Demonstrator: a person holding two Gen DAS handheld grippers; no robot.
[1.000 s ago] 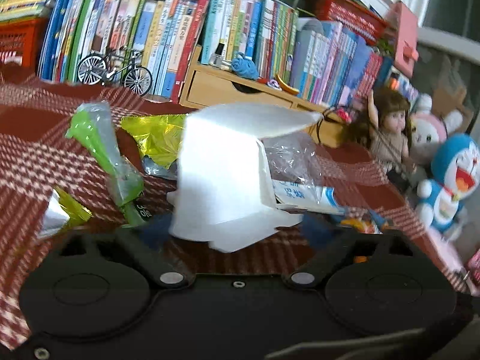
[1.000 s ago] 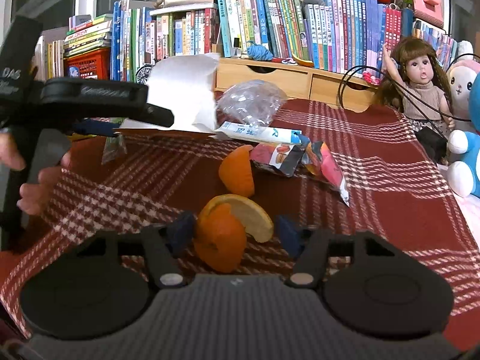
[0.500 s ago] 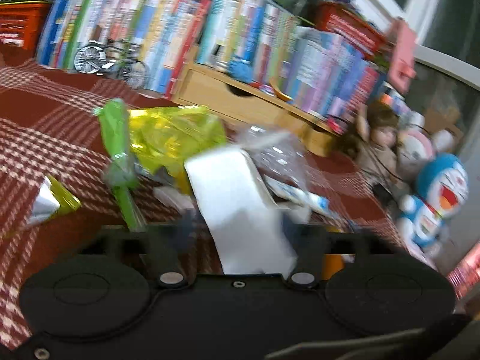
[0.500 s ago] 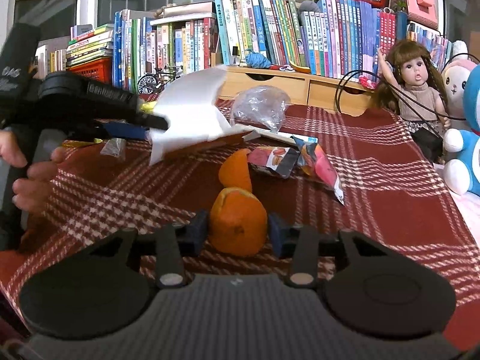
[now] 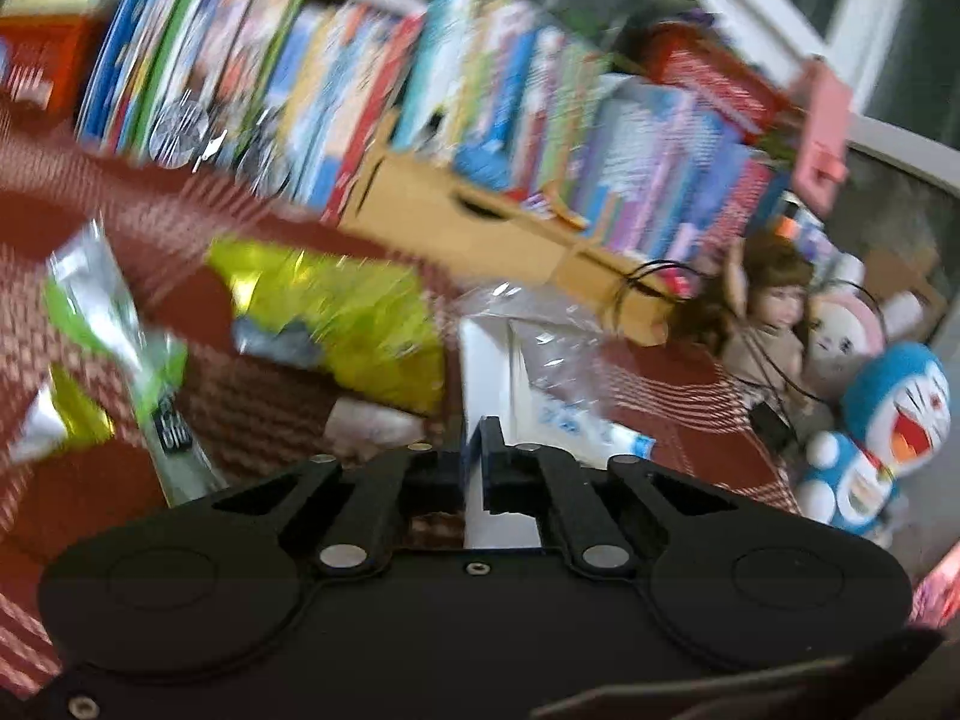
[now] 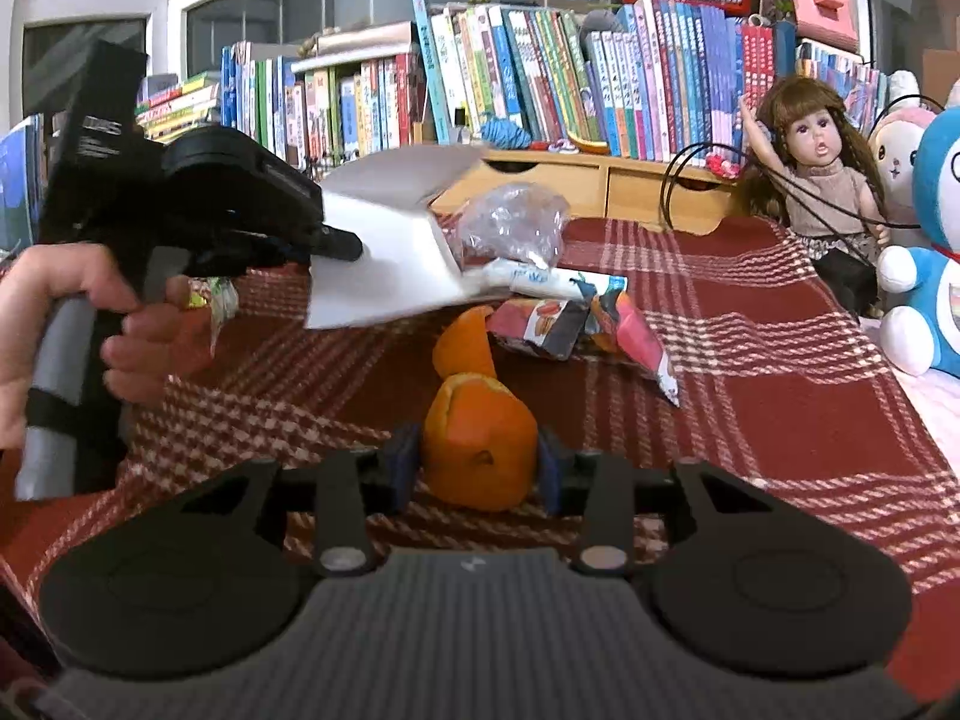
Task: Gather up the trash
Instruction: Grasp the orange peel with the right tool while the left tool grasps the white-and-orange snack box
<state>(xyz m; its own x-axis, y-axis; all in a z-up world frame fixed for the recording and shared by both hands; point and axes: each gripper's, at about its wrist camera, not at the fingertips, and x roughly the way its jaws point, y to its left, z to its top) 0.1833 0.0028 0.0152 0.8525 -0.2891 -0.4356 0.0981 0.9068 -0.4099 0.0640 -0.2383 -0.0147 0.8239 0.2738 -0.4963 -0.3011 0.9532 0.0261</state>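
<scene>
Trash: left gripper (image 5: 474, 450) jaws pinch the white card (image 6: 390, 252), right gripper (image 6: 477, 465) jaws clamp orange peel (image 6: 480, 450). Keep both squeezed firm, lift clear of the tabletop (image 6: 750, 396).

Bare plaid cloth (image 6: 780, 420) right of the orange peel (image 6: 480, 450); wrappers (image 6: 576, 318) and white carton (image 6: 384, 258) crowding beyond.

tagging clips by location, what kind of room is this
Most likely a child's room or family study at home: a long row of children's books on low wooden drawers, a doll and plush toys beside a red plaid cloth strewn with trash.
</scene>
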